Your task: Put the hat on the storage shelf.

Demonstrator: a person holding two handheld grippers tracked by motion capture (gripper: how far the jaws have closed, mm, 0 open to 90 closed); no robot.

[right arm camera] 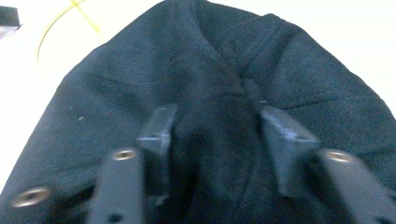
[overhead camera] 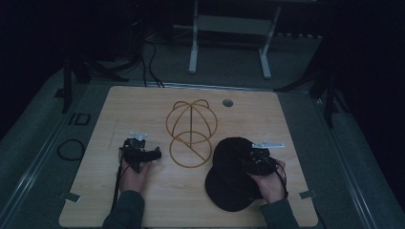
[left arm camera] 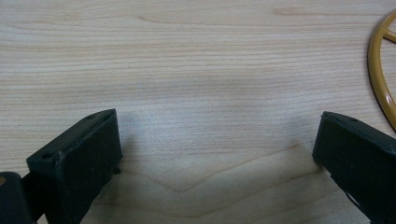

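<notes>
A black cap (overhead camera: 229, 179) lies on the right side of the wooden table (overhead camera: 110, 191). My right gripper (overhead camera: 248, 162) rests on its crown; in the right gripper view the jaws (right arm camera: 217, 116) pinch a raised fold of the cap's fabric (right arm camera: 140, 70). A gold wire cap-shaped frame (overhead camera: 191, 133) lies flat in the middle of the table, just left of the cap. My left gripper (overhead camera: 142, 148) sits on the table left of the frame. Its jaws (left arm camera: 217, 140) stand wide open over bare wood, with the frame's gold rim (left arm camera: 380, 70) off to their right.
A round cable hole (overhead camera: 228, 102) sits near the table's far edge. Beyond the table stand white desk legs (overhead camera: 193, 43) and dark stands, with a coiled cable (overhead camera: 70, 149) on the floor at left. Tape tabs mark the table's near corners.
</notes>
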